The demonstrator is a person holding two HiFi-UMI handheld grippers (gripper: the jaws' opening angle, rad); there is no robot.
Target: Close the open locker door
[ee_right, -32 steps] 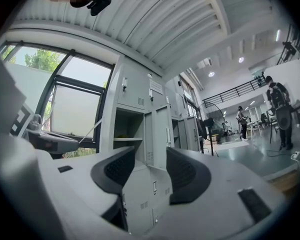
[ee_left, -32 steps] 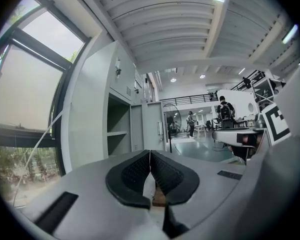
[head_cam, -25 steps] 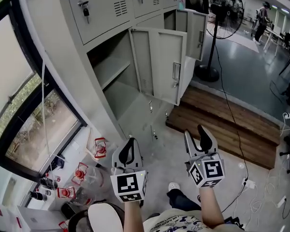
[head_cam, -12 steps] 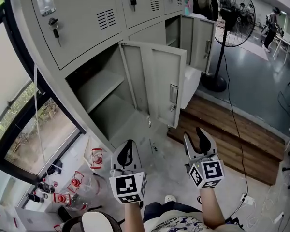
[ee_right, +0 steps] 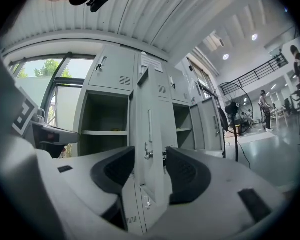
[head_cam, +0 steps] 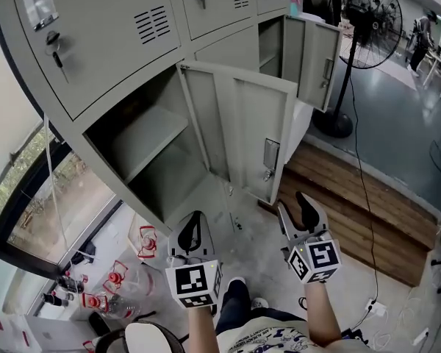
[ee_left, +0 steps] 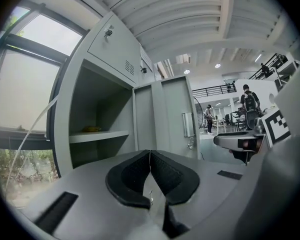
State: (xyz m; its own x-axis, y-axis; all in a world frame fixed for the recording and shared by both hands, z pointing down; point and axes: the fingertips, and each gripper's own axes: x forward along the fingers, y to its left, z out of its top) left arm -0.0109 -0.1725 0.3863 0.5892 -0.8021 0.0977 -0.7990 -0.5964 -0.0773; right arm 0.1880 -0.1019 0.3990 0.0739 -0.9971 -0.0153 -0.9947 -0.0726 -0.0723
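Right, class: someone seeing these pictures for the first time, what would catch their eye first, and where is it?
First the open locker door, swung wide at the middle of the grey locker bank. Low in the foreground are the left gripper, jaws together, and the right gripper, jaws apart, both short of that door. Further right a second door also stands open, beside a standing fan.
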